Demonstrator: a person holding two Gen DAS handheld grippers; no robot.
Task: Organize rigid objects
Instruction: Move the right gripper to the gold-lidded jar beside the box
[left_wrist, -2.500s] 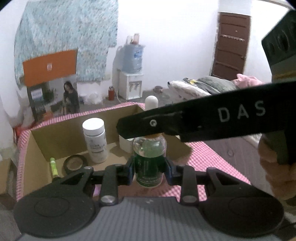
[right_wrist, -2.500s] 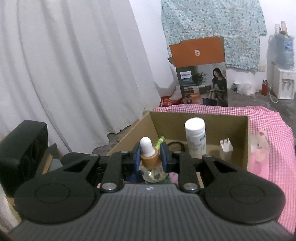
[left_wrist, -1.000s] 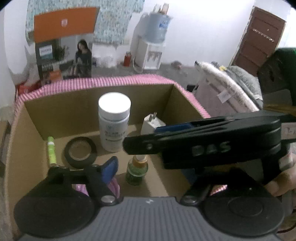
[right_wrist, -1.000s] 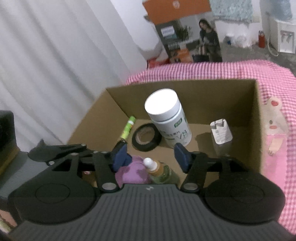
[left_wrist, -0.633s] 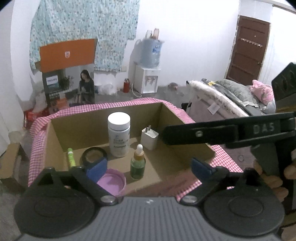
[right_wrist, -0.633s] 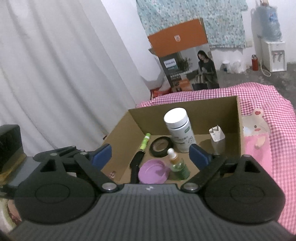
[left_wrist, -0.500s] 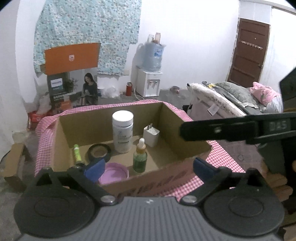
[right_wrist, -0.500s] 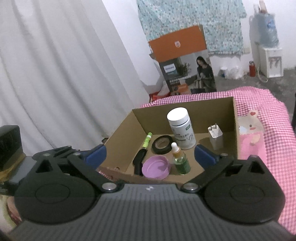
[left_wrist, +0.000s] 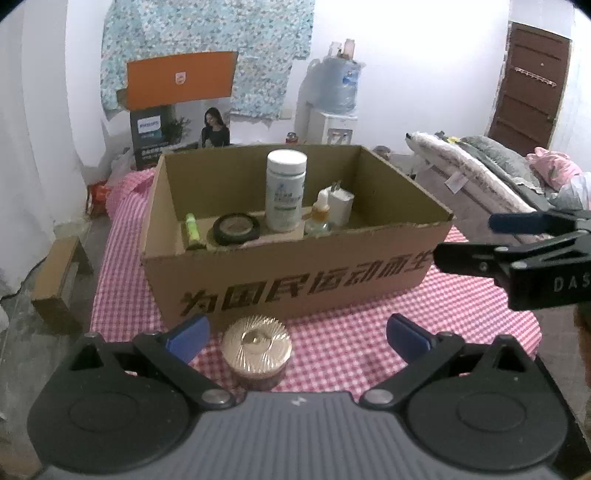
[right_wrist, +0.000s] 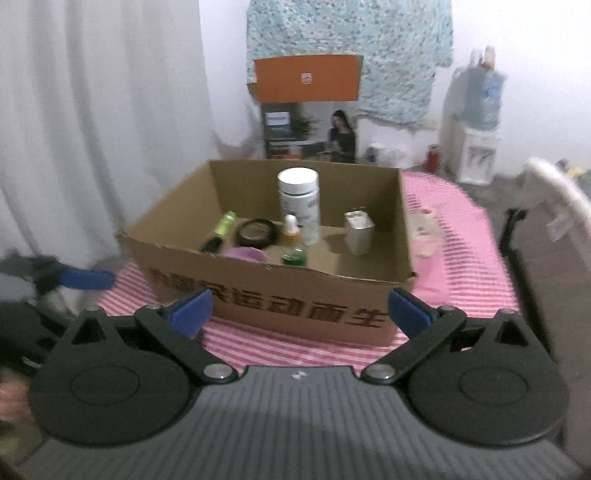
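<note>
In the cardboard box (left_wrist: 295, 280) on the checked bench (left_wrist: 351, 343) stand, left to right, a green tube (left_wrist: 192, 229), tape roll (left_wrist: 236, 229), white bottle (left_wrist: 286, 192), dropper bottle (left_wrist: 320, 216) and charger (left_wrist: 340, 206), a gold-lidded jar (left_wrist: 257, 350) sits before it, and left gripper (left_wrist: 297, 332) and right gripper (right_wrist: 299, 310) both hold their fingers wide apart, empty.

Mid-frame sits an open cardboard box (left_wrist: 295, 273) holding an upright white bottle (left_wrist: 286, 192), a small dropper bottle (left_wrist: 318, 218), a white charger (left_wrist: 341, 203), a black tape roll (left_wrist: 236, 229) and a green tube (left_wrist: 192, 230). A gold-lidded jar (left_wrist: 257, 352) stands just before it, lower centre.
</note>
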